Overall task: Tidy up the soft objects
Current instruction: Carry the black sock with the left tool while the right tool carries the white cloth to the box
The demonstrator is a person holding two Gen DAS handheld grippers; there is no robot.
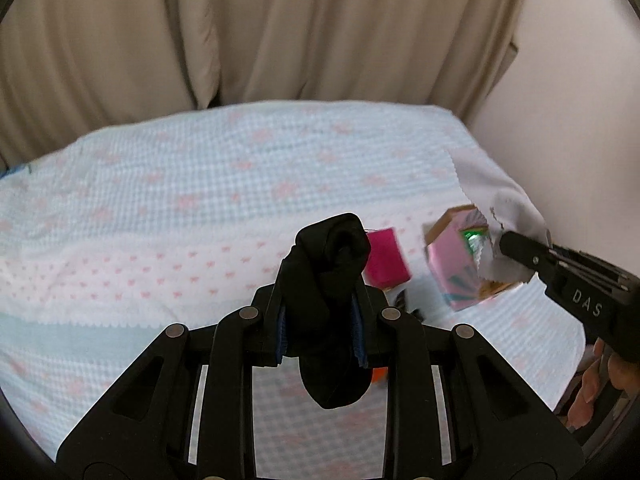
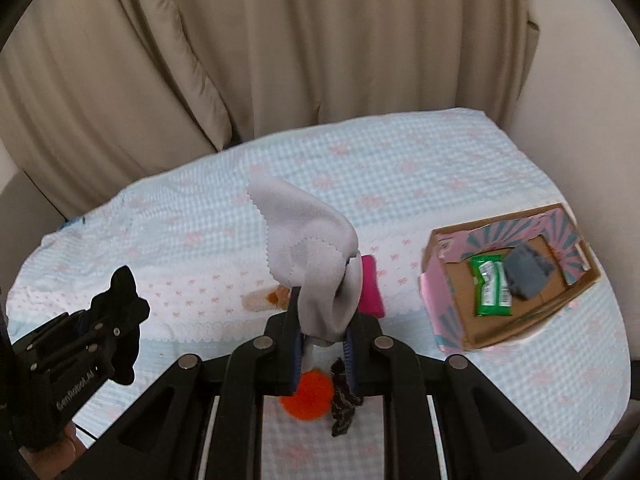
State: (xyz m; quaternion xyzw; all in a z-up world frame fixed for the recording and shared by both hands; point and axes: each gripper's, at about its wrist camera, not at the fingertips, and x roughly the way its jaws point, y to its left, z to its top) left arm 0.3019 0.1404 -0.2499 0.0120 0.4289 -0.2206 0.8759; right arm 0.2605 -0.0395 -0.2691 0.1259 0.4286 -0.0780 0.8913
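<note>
The left gripper (image 1: 320, 320) is raised above the bed (image 1: 200, 184), its jaws clamped on a black sock (image 1: 328, 280). The sock is bunched into a roll whose long axis runs along the fingers: one rounded end sticks out past the fingertips and points away from the camera, the other hangs down below the jaws.

The right gripper (image 2: 322, 340) has its jaws clamped on a grey cloth (image 2: 312, 248) with a zigzag edge. The cloth stands up from the jaws, its long axis roughly upright, and its free corner leans up and to the left in the right wrist view. In the left wrist view this cloth drapes in front of the cardboard box (image 1: 460, 264), hiding part of it.

The box (image 2: 508, 276), pink and teal outside, sits on the right part of the bed with its open side facing up. A green packet (image 2: 491, 288) and a folded grey item (image 2: 528, 276) lie inside, side by side and touching.

On the bed below the right gripper lie an orange pompom (image 2: 308, 400) and a dark crumpled piece (image 2: 344, 404) just beside it. A pink block (image 2: 370, 288) lies beyond the jaws, partly hidden by the cloth. Beige curtains (image 2: 280, 40) hang behind the bed.
</note>
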